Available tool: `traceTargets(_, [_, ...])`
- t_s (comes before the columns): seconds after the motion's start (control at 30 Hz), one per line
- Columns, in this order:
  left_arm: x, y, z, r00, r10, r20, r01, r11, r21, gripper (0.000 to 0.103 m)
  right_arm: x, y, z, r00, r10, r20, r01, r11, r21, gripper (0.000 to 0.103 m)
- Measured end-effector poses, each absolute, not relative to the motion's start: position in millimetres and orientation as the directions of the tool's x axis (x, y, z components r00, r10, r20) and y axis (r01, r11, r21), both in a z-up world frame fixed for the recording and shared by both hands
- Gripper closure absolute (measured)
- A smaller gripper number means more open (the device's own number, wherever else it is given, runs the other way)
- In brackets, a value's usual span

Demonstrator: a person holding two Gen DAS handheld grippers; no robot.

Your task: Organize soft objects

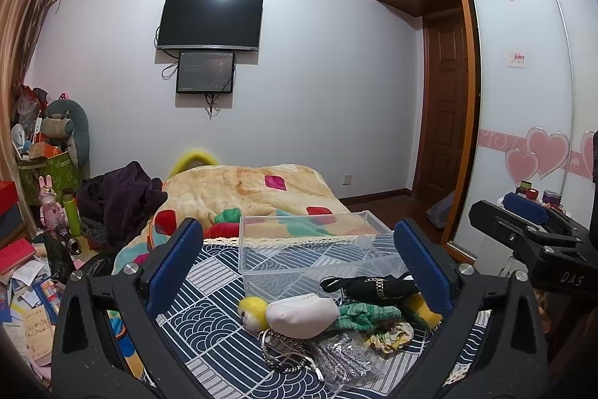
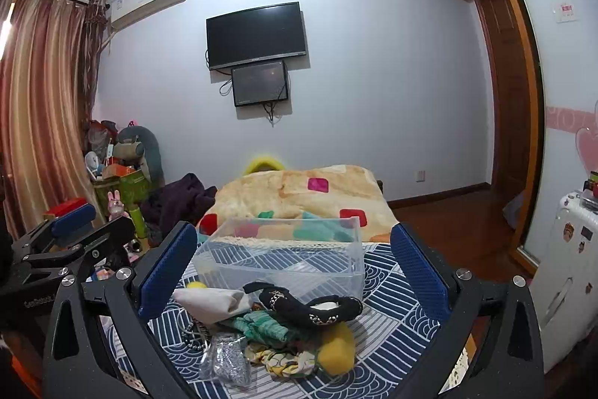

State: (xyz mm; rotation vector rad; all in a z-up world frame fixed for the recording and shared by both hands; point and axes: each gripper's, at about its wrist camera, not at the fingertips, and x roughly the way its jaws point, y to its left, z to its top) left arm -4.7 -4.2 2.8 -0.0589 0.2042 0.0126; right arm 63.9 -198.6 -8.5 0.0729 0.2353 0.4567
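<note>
Both grippers are hovering spread wide, grasping nothing, over a patterned bedspread [image 1: 209, 290]. Seen from the left wrist, the left gripper [image 1: 299, 264] is framing a heap of soft objects [image 1: 336, 316] lying just in front of a clear plastic bin [image 1: 310, 249]; a yellow-haired doll [image 1: 256, 313] is lying at the heap's left. Seen from the right wrist, the right gripper [image 2: 293, 272] is framing the same heap [image 2: 284, 328], a black pouch [image 2: 310, 305] resting on top, near the bin [image 2: 284, 257].

Dim, bluish light; heavy fisheye vignetting.

One clear bin [image 2: 284, 260], one doll [image 1: 291, 315], perhaps two scrunchies [image 2: 284, 359]
</note>
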Motion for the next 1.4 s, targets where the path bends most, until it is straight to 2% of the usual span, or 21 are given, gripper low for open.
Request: traceTargets(1.4, [-5.5, -5.6, 4.9, 0.981, 0.003, -0.196, -0.015, 0.998, -0.062, 0.000, 56.0, -196.8, -3.4, 0.871, 0.450, -0.197, -0.436, 0.893, 0.111, 0.000])
